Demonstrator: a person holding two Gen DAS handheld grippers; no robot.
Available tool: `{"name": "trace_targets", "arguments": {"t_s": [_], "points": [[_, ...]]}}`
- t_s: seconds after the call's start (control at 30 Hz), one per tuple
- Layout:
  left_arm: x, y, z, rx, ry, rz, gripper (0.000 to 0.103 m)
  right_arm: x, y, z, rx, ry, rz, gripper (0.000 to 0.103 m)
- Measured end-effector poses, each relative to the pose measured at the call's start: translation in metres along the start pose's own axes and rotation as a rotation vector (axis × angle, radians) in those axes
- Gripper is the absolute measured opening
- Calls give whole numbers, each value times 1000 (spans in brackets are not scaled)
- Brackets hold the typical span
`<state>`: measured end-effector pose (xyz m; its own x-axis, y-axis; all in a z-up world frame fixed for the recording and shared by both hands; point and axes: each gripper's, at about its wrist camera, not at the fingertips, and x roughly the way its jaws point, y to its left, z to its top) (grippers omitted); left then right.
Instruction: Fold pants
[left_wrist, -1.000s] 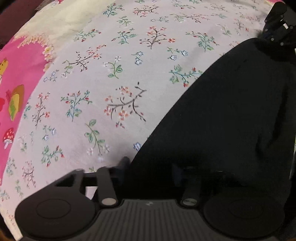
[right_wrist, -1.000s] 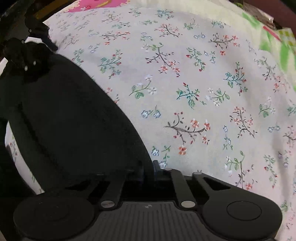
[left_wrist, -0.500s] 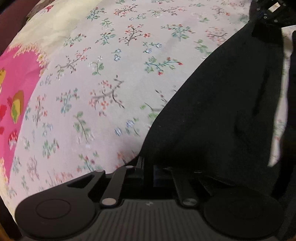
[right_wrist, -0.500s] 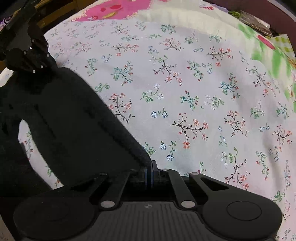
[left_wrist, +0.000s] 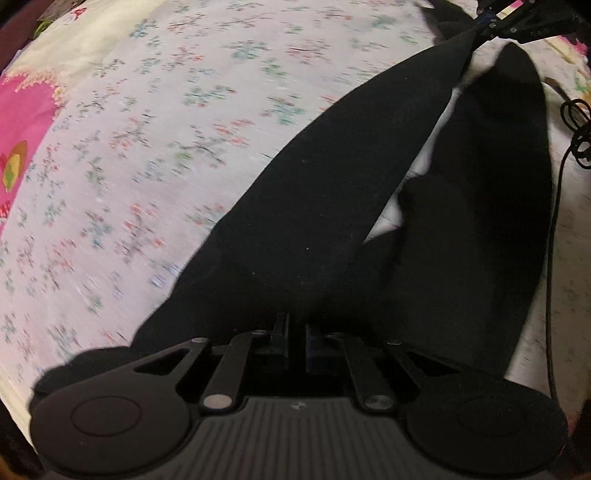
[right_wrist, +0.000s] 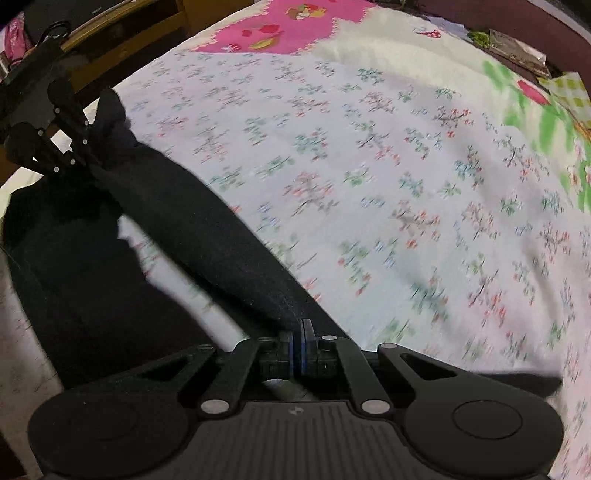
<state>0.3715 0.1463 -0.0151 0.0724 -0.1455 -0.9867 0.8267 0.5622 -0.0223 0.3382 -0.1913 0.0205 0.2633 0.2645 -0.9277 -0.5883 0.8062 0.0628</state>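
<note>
Black pants (left_wrist: 332, 203) are held up between both grippers over a floral bedsheet (left_wrist: 166, 147). At the bottom of the left wrist view, my left gripper (left_wrist: 295, 332) is shut on one edge of the dark cloth. From there a band of fabric runs tight to my right gripper (left_wrist: 484, 24) at the top right. The rest of the garment sags down to the right. In the right wrist view, my right gripper (right_wrist: 301, 343) is shut on the pants (right_wrist: 177, 221). My left gripper (right_wrist: 92, 158) pinches their far end at the upper left.
A pink printed patch (left_wrist: 22, 122) lies left of the floral area. A black cable (left_wrist: 576, 125) curls at the right edge. In the right wrist view, green-patterned cloth (right_wrist: 535, 110) and packets (right_wrist: 517, 48) lie at the far right. Wooden furniture (right_wrist: 129, 37) stands beyond the bed's upper left.
My left gripper has closed on the pants edge. Both grippers have risen and moved across the bed, so the cloth now hangs stretched between them, and more of the bed shows.
</note>
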Motion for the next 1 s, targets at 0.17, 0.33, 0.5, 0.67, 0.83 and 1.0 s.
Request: {"name": "trace_targets", "arguments": {"t_s": [0.17,0.33,0.5,0.67,0.83,1.0], "points": [[-6,-31,-23,-27,20,-93,11,-19,26,-20,-5,26,29,0],[-4,-66,-43,-37,-3,-52,11,-21,41,-34,7,31,43,0],[-15,-60,-46,3,-100,88,15,-11,48,-34,-18,30,34,0],[-13,-47,-41,195,-134,275,23,-8,44,-35,1,36,31,0],[4,-57,-29,442,-79,251,36,-4,40,-31,3,59,32,0],[2,-51,-23,444,-79,257,37,-5,35,-28,19,59,41,0]]}}
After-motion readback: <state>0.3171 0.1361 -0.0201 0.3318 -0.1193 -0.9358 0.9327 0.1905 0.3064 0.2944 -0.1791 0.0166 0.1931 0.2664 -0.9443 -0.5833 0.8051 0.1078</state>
